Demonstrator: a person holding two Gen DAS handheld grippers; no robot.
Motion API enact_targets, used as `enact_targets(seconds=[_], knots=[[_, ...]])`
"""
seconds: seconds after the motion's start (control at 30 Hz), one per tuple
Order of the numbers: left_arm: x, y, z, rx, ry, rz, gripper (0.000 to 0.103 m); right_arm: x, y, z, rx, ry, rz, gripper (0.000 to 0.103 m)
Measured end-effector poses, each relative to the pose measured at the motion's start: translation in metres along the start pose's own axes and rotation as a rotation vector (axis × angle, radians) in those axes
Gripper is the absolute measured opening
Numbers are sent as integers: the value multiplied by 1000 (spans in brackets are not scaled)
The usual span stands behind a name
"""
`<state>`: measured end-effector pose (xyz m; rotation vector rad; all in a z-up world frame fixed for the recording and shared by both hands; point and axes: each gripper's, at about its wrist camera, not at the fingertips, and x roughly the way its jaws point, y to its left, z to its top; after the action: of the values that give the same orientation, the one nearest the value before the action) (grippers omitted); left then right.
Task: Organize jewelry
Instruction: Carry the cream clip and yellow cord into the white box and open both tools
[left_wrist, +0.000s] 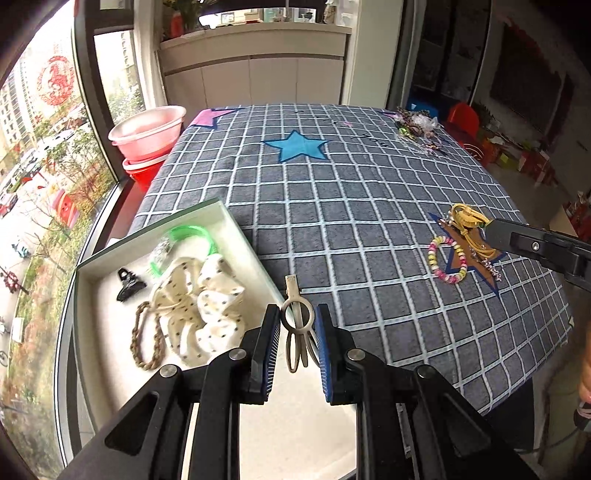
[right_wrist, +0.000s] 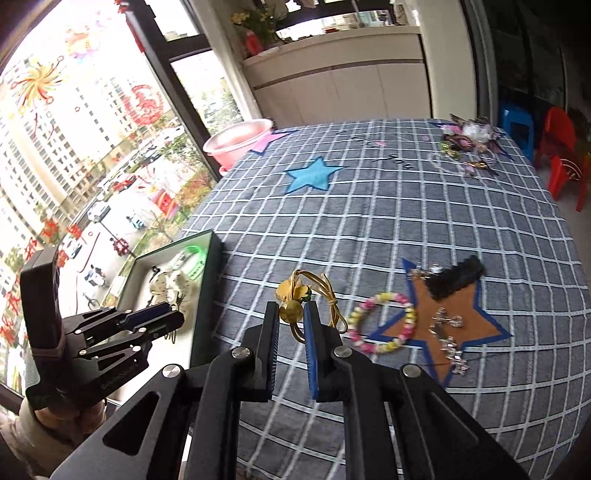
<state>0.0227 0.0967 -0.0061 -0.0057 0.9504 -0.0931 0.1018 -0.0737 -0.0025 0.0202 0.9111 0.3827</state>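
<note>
The left claw (left_wrist: 297, 326) pinches a beige hair clip (left_wrist: 295, 317) beside the white box (left_wrist: 236, 236) at nine o'clock. The right claw (right_wrist: 290, 314) pinches a golden ornament (right_wrist: 291, 299); a beaded bracelet (right_wrist: 382, 321) lies at three o'clock on the surface (right_wrist: 369, 221).

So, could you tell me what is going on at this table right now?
A person is sorting jewelry and hair accessories with two handheld claws. The left claw grips a beige hair clip beside the white box, which already holds a polka-dot scrunchie, a green bangle and a black claw clip. The right claw holds a golden cord ornament above the checked cloth. A beaded bracelet lies on the cloth.
</note>
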Motion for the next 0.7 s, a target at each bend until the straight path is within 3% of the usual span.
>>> enact_targets(seconds=[0.37,0.53,0.7], knots=[[1,82,-51,-144,62,71,27,69,124,-13,-196,112,150,14],[14,94,-64,-157,101,74,27,103,152,-34,-250,204,165,14],[25,95,-65,-138,109,85,27,132,159,-46,-274,265,124,14]])
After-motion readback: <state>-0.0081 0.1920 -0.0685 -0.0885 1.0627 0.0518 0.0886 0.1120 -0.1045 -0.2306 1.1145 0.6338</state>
